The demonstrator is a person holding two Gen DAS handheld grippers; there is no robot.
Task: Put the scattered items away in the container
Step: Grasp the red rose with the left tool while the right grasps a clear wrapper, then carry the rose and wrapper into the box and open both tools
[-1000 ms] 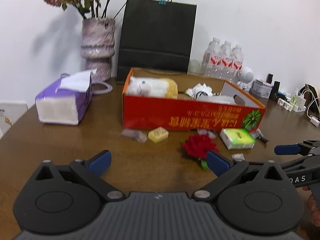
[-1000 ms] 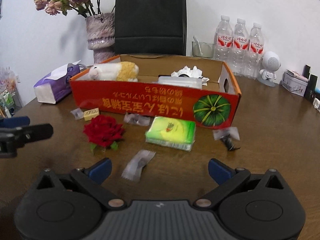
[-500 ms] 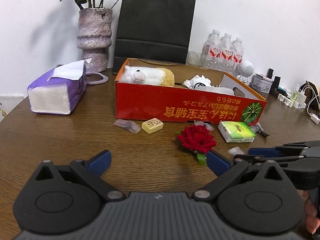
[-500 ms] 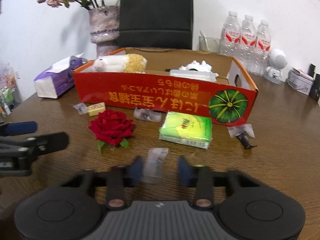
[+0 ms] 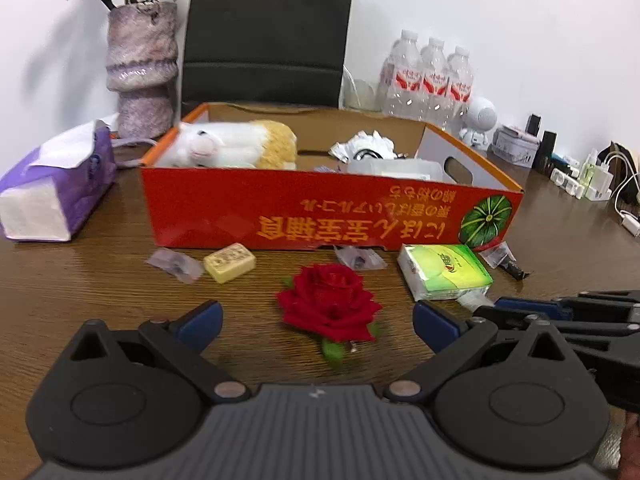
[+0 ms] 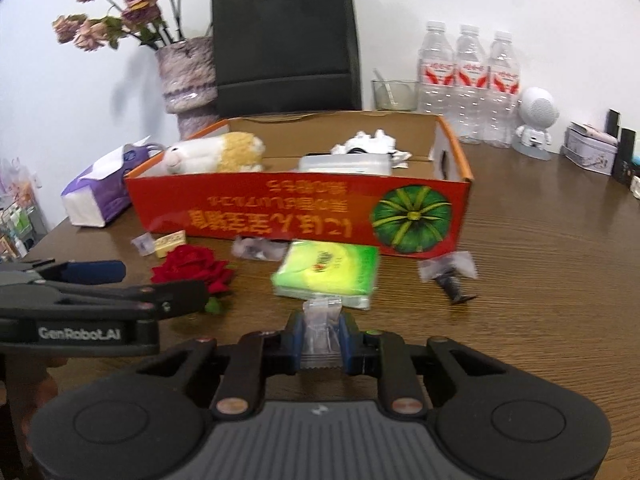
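Left gripper (image 5: 316, 322) jaws wide apart — right gripper (image 6: 322, 340) clamped on clear packet (image 6: 321, 334).

Black gripper (image 6: 320, 336), blue pads (image 6: 294, 338)

Three water bottles (image 6: 468, 80), one red rose (image 5: 328, 300), one orange box (image 5: 320, 208), one plush toy (image 5: 236, 150), one green tissue pack (image 5: 444, 270).

Red box (image 6: 280, 216) stood open-topped mid desk (image 6: 560, 280), clutter lined its near wall, rose (image 5: 328, 304) lay between the wide left tongs (image 5: 316, 320), green tissue pack (image 6: 328, 272) just beyond the right tongs (image 6: 322, 336), bare desk stretched far right.
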